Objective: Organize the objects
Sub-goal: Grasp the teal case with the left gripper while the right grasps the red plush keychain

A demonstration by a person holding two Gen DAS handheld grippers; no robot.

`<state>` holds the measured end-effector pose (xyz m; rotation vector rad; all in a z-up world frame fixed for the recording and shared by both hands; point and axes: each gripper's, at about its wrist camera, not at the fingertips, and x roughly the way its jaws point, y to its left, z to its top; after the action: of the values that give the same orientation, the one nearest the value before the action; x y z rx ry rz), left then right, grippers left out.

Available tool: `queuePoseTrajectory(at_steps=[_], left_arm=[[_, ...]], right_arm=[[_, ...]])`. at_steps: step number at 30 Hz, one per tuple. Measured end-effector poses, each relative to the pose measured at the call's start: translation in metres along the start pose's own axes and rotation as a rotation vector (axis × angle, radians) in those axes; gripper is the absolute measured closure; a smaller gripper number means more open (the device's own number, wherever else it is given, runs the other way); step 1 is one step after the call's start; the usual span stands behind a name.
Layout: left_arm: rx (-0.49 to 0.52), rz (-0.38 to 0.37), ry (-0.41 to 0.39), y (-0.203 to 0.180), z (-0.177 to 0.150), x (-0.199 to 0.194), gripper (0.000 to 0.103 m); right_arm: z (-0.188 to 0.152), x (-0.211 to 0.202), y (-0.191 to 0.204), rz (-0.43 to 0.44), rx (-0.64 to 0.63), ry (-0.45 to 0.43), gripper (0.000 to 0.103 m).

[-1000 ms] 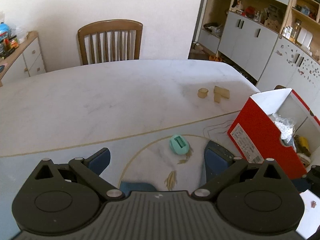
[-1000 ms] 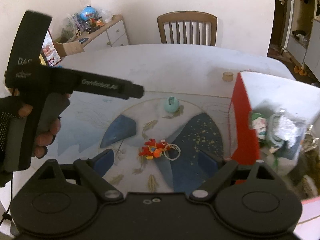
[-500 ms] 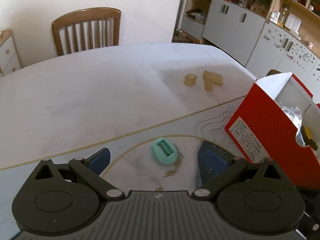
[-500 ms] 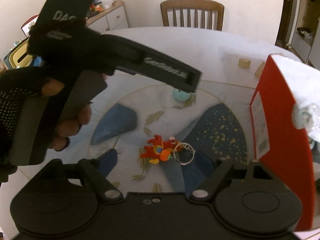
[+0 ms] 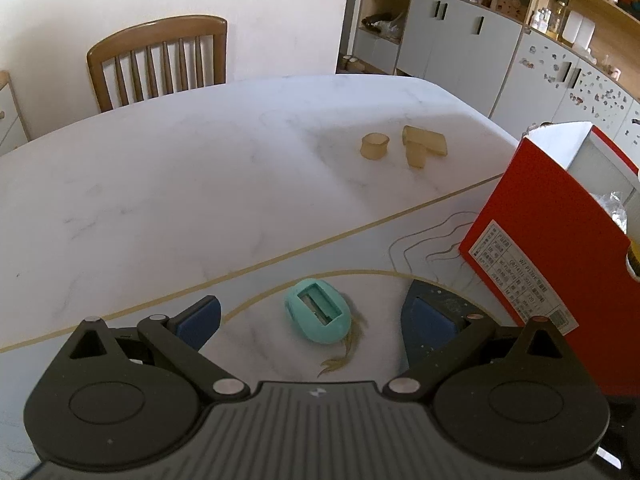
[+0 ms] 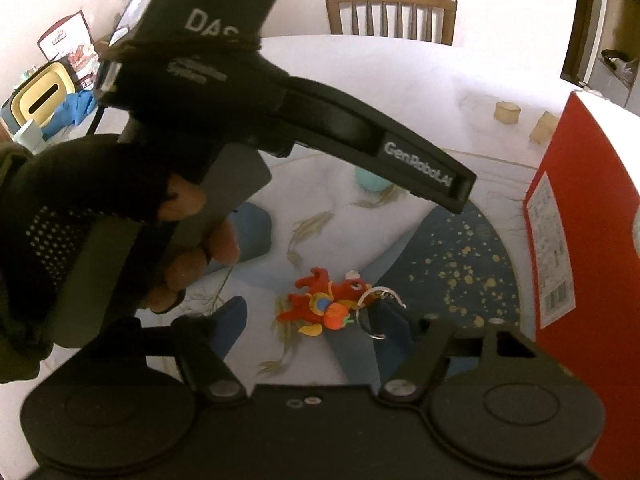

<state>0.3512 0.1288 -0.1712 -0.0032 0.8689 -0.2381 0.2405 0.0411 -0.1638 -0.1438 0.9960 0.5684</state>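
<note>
A teal egg-shaped object [image 5: 319,311] with a rectangular slot lies on the table mat between the open fingers of my left gripper [image 5: 316,320], which hovers just above it. A red plush keychain [image 6: 326,306] with a metal ring lies on the mat between the open fingers of my right gripper [image 6: 316,320]. A red box [image 5: 560,248] with items inside stands at the right; it also shows in the right wrist view [image 6: 580,240]. The teal object shows partly hidden in the right wrist view [image 6: 370,182].
Beige wooden pieces [image 5: 404,146] lie further back on the white table [image 5: 180,184]. A wooden chair [image 5: 160,60] stands behind it. The left hand and its gripper body [image 6: 280,112] fill the upper left of the right wrist view. Cabinets [image 5: 480,40] stand at the far right.
Both grippers have moved forward and down. The teal object now sits between the left fingers and the red keychain between the right fingers. The left gripper body looms larger in the right view.
</note>
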Motion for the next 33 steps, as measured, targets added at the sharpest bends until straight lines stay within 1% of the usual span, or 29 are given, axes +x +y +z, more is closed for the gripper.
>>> queuePoseTrajectory(at_steps=[3, 4, 5, 9, 11, 15, 17, 20, 21, 24, 33], left_arm=[[0.005, 0.002, -0.013, 0.0, -0.002, 0.001, 0.002], [0.008, 0.002, -0.018, 0.0, -0.003, 0.0, 0.006], [0.011, -0.001, -0.019, 0.0, -0.003, 0.0, 0.013], [0.032, -0.004, -0.016, -0.002, -0.005, 0.001, 0.026], [0.042, -0.003, -0.011, -0.003, -0.006, 0.002, 0.037], [0.046, -0.01, -0.016, -0.004, -0.006, 0.002, 0.048], [0.039, -0.016, -0.015, -0.003, -0.005, 0.002, 0.057], [0.035, -0.02, -0.015, -0.001, -0.005, 0.001, 0.066], [0.032, -0.023, -0.016, 0.0, -0.005, 0.0, 0.067], [0.021, -0.035, -0.014, 0.003, -0.006, -0.001, 0.067], [0.018, -0.033, -0.011, 0.005, -0.012, -0.017, 0.067]], right_arm=[[-0.002, 0.002, 0.002, -0.015, -0.008, 0.003, 0.036], [-0.002, 0.002, 0.003, -0.021, -0.012, 0.002, 0.036], [-0.003, 0.002, 0.003, -0.028, -0.016, 0.0, 0.038], [-0.004, 0.001, 0.005, -0.043, -0.027, -0.004, 0.045], [-0.004, 0.001, 0.007, -0.057, -0.038, -0.005, 0.048], [-0.006, 0.0, 0.01, -0.084, -0.061, -0.007, 0.056], [-0.007, 0.0, 0.01, -0.085, -0.061, -0.008, 0.057], [-0.007, -0.001, 0.011, -0.087, -0.064, -0.007, 0.059], [-0.008, -0.001, 0.012, -0.084, -0.065, -0.009, 0.063], [-0.008, -0.002, 0.011, -0.081, -0.061, -0.01, 0.064], [-0.008, -0.009, 0.003, -0.09, -0.03, -0.035, 0.066]])
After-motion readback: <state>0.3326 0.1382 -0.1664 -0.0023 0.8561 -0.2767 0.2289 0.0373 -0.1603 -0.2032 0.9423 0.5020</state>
